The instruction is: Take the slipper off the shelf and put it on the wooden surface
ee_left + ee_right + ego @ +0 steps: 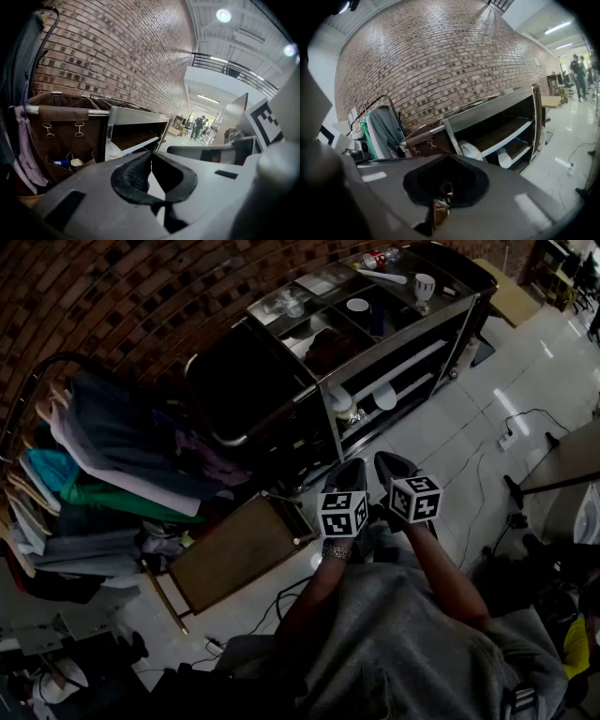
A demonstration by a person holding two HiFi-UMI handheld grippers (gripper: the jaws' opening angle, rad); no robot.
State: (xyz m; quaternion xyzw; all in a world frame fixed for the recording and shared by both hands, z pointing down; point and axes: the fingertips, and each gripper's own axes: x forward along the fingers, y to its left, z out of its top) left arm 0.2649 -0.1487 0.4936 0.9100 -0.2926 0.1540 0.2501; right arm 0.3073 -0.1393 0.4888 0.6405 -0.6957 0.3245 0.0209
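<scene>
facing a metal-framed shelf [487, 115] with perhaps a pale rounded slipper [469, 150], left tongs [151, 153] and right tongs [447, 157] sit closed, empty.

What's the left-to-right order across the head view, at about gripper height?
clothes rack → wooden surface → left gripper → right gripper → white floor cable. The shelf unit is left out because it spans above several of these.
</scene>
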